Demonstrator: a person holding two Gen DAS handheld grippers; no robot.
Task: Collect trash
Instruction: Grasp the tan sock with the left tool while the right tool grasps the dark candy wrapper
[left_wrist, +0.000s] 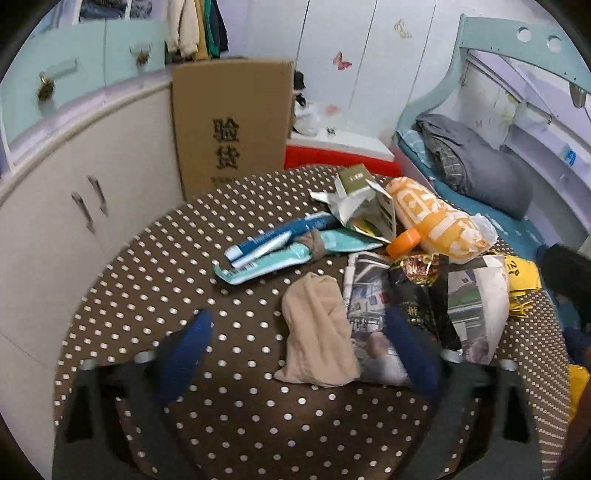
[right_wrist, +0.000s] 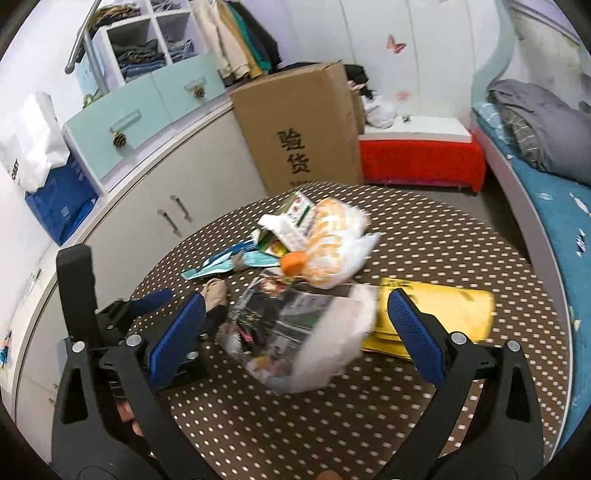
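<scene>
On the dotted worktop the trash lies heaped: a newspaper, an orange-and-white bag, a blue tube, a yellow packet. The left tool stands wide around a beige stocking, seemingly untouched through the blur. The right tool gapes wide astride the newspaper.

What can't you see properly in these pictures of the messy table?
- Right wrist view: the crumpled newspaper is smeared by motion blur, so its print is unreadable.
- Left wrist view: the yellow packet is mostly hidden behind the newspaper.
- Both views: no trash bin is in frame.
</scene>
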